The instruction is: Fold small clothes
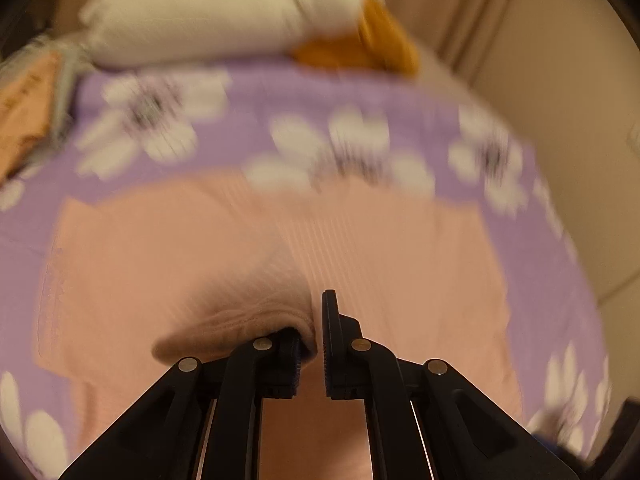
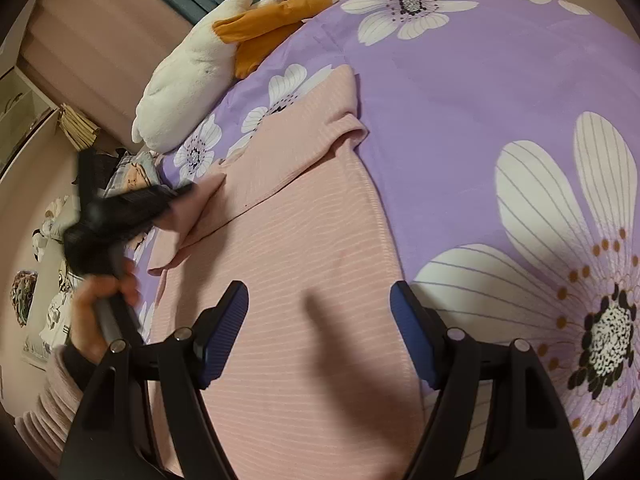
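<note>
1. The left wrist view sits just behind the left gripper, whose black fingers enter from 6 o'clock. It looks steeply down, very near the pink garment. The picture is blurred.
2. The right wrist view sits behind the right gripper and looks down and forward from higher up. The purple flowered bed cover spreads toward 12 and 3 o'clock.
3. Both views share the garment, the bed cover and the white and orange plush toy, near 12 o'clock in the left view and near 11 o'clock in the right view.
4. The right view also catches the left gripper at 9 o'clock.
</note>
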A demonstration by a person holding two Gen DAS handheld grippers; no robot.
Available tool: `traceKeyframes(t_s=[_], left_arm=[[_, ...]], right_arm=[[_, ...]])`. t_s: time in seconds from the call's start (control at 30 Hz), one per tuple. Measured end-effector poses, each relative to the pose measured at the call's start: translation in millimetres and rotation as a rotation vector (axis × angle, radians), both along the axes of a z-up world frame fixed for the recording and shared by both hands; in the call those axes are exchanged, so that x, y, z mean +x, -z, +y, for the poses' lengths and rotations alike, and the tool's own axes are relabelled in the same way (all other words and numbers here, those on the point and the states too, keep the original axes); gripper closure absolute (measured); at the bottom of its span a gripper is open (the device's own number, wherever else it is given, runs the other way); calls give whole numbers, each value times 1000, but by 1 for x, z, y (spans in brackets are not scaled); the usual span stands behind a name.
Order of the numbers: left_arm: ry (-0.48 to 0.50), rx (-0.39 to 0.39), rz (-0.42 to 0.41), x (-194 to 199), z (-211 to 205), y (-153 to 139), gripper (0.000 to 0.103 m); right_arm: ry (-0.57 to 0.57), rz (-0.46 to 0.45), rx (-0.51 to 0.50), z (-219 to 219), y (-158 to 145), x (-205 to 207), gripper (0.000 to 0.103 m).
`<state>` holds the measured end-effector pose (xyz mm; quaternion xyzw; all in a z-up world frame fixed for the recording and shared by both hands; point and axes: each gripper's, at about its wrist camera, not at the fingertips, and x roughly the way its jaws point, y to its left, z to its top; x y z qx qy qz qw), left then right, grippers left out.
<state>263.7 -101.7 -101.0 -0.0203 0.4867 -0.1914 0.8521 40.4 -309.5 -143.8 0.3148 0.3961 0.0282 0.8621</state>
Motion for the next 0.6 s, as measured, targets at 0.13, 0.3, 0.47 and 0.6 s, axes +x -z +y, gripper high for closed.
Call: traceKeyframes(t_s=[0.13, 0.3, 0.47, 0.6], left_arm=[[70, 27, 60, -16, -8, 16, 46], [115, -32, 58, -48, 34, 7, 33], [49, -62, 55, -73, 99, 6, 33], [-86, -117, 46, -88, 156, 3, 33]], right_arm=[[-9, 1, -5, 2, -1, 1, 29], [-65, -11, -36, 21, -9, 18, 29], [-203, -47, -138, 66, -25, 59, 29], [-334, -91, -225, 116, -35, 104, 29]])
